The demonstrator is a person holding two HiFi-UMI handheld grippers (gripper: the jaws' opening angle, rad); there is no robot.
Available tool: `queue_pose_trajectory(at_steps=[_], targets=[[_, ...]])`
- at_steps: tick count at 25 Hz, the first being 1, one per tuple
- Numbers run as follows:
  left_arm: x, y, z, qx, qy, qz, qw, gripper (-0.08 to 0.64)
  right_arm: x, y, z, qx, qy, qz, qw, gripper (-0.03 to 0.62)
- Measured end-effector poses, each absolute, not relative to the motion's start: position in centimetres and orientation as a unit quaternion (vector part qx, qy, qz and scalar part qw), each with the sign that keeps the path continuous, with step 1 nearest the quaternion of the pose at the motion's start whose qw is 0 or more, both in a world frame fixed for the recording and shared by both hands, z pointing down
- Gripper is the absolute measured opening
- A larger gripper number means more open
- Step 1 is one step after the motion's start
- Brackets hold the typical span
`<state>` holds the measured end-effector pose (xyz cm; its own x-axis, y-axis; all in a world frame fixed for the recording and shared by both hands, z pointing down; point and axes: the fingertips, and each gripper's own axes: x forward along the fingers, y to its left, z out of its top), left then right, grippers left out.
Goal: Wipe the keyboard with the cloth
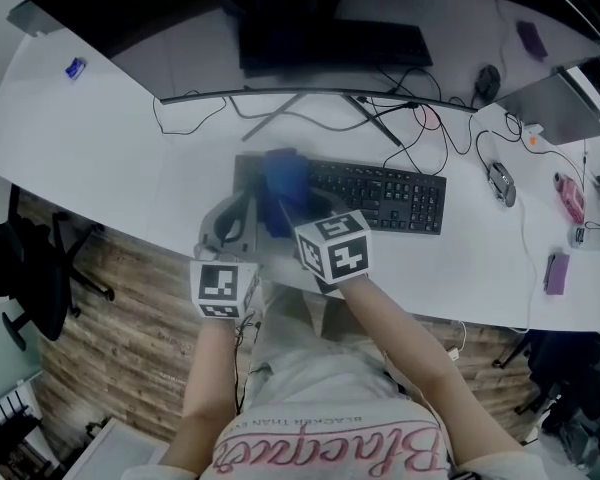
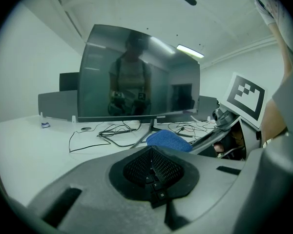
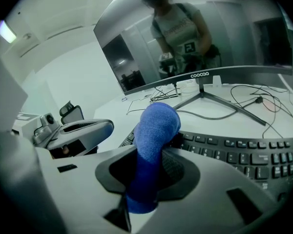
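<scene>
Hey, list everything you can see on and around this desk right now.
desk: one, white, across the view
monitor: one, dark, curved, at the desk's back
keyboard: one, black, desk centre
cloth: one, blue, over the keyboard's left end
cables: several, dark, under the monitor
mouse: one, grey, right of the keyboard
chair: one, black, left of the desk
left gripper: one, grey, shut, at the keyboard's left end
right gripper: one, grey, shut on the cloth
</scene>
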<state>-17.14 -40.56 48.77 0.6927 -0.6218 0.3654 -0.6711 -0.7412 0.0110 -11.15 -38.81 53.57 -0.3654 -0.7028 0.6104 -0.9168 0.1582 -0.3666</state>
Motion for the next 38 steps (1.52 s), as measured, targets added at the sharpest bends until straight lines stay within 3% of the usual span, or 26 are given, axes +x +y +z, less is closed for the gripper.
queue_pose_trajectory(at_steps=[28,38], targets=[[-5.4,-35.0,48.6,0.934,-0.293,0.199,0.043,0.006,-0.8,-33.9,53.7,0.562,-0.728,0.369,0.135,0.097],[-1.4,-33.6,49.9,0.930,-0.289,0.214,0.075,0.006,3.4,-31.8,53.7,0.580,-0.716,0.361,0.145,0.097]])
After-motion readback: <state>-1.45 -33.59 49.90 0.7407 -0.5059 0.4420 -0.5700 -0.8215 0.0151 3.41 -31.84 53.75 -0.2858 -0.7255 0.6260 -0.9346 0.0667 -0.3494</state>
